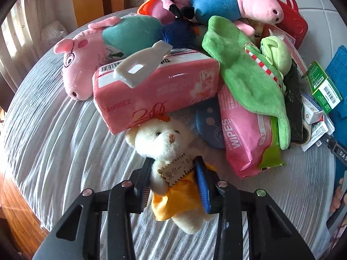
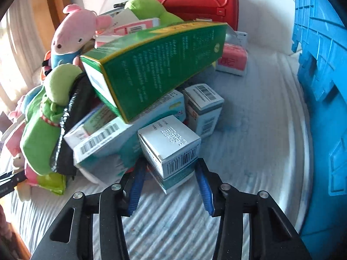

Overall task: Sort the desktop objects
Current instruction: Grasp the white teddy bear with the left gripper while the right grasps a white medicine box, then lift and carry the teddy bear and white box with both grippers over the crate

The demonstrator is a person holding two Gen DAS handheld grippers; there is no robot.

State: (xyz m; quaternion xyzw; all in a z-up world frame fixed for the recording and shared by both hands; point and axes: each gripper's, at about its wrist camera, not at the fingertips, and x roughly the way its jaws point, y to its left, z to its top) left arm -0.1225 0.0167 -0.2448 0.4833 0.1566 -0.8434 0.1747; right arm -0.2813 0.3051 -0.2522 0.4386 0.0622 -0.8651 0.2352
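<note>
Desktop objects lie heaped on a round surface [image 1: 54, 151] under a ribbed grey-white cloth. At the near edge of the heap lies a cream teddy bear [image 1: 164, 143] in a yellow dress, a small wooden tag on its chest. The left tongs [image 1: 173, 173] are clenched on the bear's body, both pads pressed into the plush at its sides. Its head lies tucked under a pink tissue pack [image 1: 156, 91], and a grey plastic piece [image 1: 141, 65] rests on that pack's top. Just beside these lie a pink wipes pack [image 1: 243, 143], a long green plush [image 1: 245, 71], and two pink pig plushes — one in teal [image 1: 86, 65], one in blue [image 1: 236, 2]. A red case [image 1: 297, 28] sits at the far side.

On the other side of the heap, a small white carton [image 2: 171, 143] with a barcode stands at the front of a cluster of boxes. The right tongs [image 2: 171, 173] straddle it, blue pads at both of its sides; whether they press on it I cannot tell. A long green box [image 2: 156, 65] leans tilted across the cartons behind. A blue crate [image 2: 321, 86] stands just beside the pile, at the right of that view.
</note>
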